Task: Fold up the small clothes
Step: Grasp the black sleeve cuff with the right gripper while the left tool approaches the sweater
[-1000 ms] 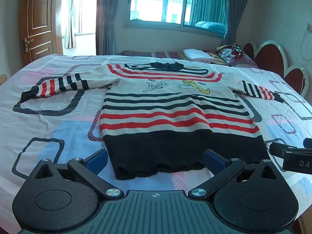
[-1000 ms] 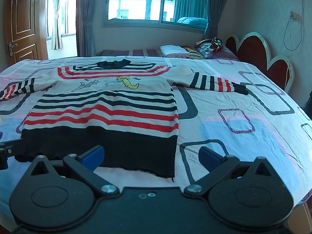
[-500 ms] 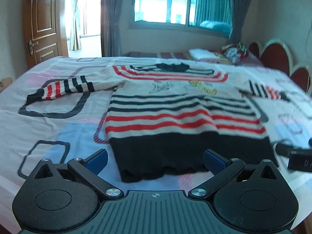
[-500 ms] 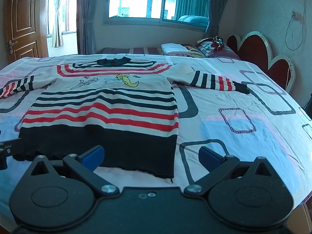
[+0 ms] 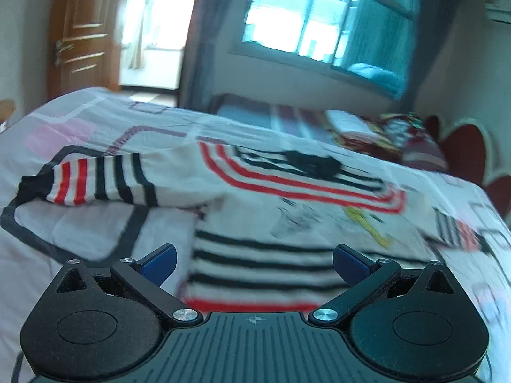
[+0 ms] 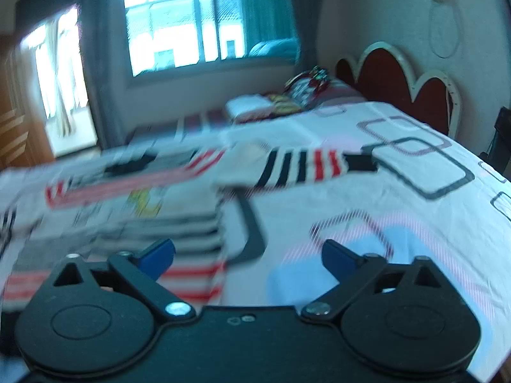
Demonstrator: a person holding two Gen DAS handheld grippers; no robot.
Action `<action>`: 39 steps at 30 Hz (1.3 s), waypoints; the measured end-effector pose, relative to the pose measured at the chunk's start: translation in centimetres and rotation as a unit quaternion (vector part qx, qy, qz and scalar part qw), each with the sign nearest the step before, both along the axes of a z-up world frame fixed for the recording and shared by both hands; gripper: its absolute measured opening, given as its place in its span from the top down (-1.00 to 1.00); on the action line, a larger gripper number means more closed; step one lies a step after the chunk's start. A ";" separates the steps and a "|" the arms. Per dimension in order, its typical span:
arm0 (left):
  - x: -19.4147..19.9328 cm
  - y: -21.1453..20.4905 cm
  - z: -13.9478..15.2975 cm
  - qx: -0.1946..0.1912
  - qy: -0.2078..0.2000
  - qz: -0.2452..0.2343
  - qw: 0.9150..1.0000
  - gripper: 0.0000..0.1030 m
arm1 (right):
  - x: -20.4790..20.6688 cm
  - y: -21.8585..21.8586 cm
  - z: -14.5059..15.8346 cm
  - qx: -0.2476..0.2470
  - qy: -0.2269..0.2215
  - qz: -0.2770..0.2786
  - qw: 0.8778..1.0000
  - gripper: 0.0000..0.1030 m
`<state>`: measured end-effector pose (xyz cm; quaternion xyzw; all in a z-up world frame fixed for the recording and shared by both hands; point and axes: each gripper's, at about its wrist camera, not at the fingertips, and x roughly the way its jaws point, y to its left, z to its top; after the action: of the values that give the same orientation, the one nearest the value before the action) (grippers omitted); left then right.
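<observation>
Across the middle of both frames I see the bed [image 5: 80,233], its patterned sheet spread wide. On it the striped sweater [image 5: 287,198] lies flat with sleeves out, filling the centre of the left view and the centre-left of the blurred right view [image 6: 134,210]. At bottom centre, my left gripper [image 5: 254,263] is released, fingers wide above the sweater's body. My right gripper [image 6: 249,255] is released too, straddling the sweater's side edge.

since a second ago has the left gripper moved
Yes. The left gripper has gone forward over the sweater: its black hem has dropped from view and the left sleeve looms nearer.
</observation>
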<state>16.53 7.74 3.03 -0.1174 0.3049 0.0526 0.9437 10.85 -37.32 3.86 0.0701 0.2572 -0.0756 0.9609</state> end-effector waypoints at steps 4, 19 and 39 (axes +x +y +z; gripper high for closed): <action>4.4 2.8 -0.9 -0.021 -0.019 0.047 0.998 -1.00 | 5.3 -5.6 0.2 0.058 -0.008 -0.033 0.998 -0.04; 16.0 3.8 -7.7 -0.004 0.038 0.048 0.998 -1.00 | 21.2 -22.1 -12.9 0.296 0.014 -0.169 0.940 0.35; 17.9 4.7 -8.8 0.008 0.048 0.054 0.997 -1.00 | 22.8 -24.8 -15.2 0.389 -0.047 -0.188 0.901 0.71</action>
<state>34.39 12.47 -5.74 -0.1230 0.3426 0.1114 0.9247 33.70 -62.11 -11.32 0.4890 0.2025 -0.1457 0.8359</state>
